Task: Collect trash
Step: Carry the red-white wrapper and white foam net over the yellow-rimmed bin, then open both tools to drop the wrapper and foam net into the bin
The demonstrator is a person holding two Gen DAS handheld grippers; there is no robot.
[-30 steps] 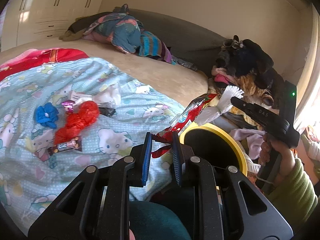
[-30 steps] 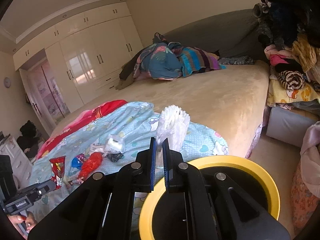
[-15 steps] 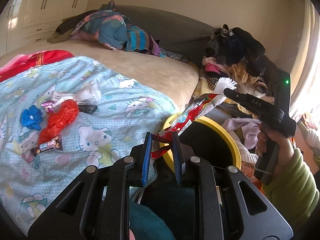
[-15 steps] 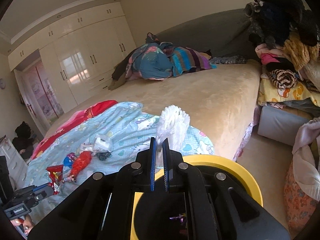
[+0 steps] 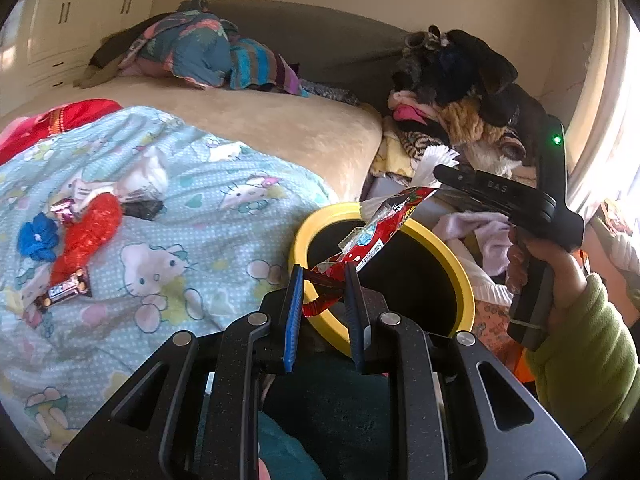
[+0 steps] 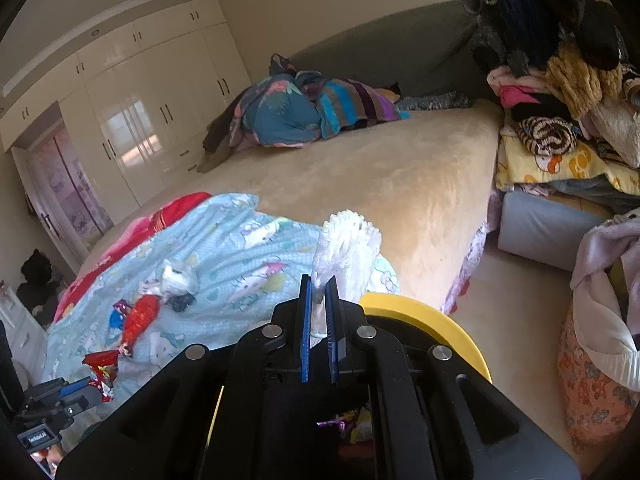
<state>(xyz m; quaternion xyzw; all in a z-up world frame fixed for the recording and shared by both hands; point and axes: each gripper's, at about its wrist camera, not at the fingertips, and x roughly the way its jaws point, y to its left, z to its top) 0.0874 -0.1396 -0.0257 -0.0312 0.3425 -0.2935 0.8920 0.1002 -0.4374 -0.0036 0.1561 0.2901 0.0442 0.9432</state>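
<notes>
Shifted toward the bin since the earlier frames: both grippers now over its yellow rim, more of the dark opening showing beneath them.

Red snack wrapper: crinkled glossy foil, long and flat, printed label with white patches; lower end twisted and pinched between the blue pads of the left gripper, upper end slanting out over the bin mouth.

White pleated paper: fluted, frilled top edge, fan-shaped, thin; stem clamped in the right gripper, jaws pressed nearly together on it. Held upright above the bin's near rim.

Bin: round, smooth yellow rim, black interior; standing on the floor just beside the bed's corner. Small bright scraps visible at the bottom in the right wrist view.

Right hand wrapped round the black handle, green fleecy sleeve behind.

Remaining litter on the pale blue cartoon-print blanket, toward the bed's near edge: red crumpled cellophane, blue crumpled scrap, dark candy bar wrapper, small purple foil, white crumpled paper, black flat piece.

Beyond: beige plush bedspread, heap of striped and teal bedding at the far edge, pile of folded knits and dark clothes past the bed's right side.
</notes>
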